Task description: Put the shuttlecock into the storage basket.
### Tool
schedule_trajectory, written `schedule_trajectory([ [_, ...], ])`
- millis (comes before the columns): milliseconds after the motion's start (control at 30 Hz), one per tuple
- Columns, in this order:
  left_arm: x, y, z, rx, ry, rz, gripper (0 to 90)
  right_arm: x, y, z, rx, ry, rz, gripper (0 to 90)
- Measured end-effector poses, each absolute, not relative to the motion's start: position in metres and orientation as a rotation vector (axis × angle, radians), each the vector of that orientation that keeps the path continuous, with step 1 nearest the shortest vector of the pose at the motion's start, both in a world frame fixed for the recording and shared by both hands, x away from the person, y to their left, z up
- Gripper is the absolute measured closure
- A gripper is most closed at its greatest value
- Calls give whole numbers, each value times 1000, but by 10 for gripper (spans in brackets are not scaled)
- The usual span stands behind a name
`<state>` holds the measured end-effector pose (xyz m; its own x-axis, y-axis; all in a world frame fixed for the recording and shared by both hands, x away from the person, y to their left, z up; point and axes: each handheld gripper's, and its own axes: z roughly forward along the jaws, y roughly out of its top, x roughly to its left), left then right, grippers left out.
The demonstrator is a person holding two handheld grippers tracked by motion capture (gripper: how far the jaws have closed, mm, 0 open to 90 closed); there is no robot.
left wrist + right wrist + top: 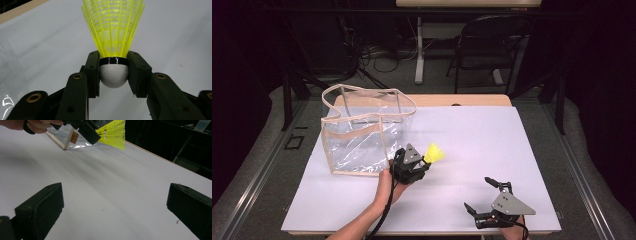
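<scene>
The right hand-held gripper [488,196] is held spread over the tabletop [472,145], nothing between its jaws. Farther off, a yellow shuttlecock [113,37] is pinched by its white cork in the left hand-held gripper [113,72], just beside a clear bag [362,130].

Lighting is uneven: the white counter [472,150] is brightly lit from above, while the surroundings fall into near-black. The high view is soft and low in detail. Glare streaks show on the clear plastic bag [362,135]. In the left gripper view, the yellow shuttlecock [113,32] is sharp and vivid, with small white highlights on its black band; the counter behind is blurred. In the right gripper view, the near black jaws are out of focus, and soft grey shadows cross the counter.
</scene>
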<state>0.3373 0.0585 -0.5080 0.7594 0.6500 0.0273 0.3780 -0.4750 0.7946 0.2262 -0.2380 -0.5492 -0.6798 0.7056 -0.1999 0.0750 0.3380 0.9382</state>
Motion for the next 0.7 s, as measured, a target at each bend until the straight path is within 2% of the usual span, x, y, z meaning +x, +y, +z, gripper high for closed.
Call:
schedule_trajectory([
  [700, 350, 57, -496, 2112, 767, 418, 650, 226, -238, -549, 685, 2004, 1361, 6],
])
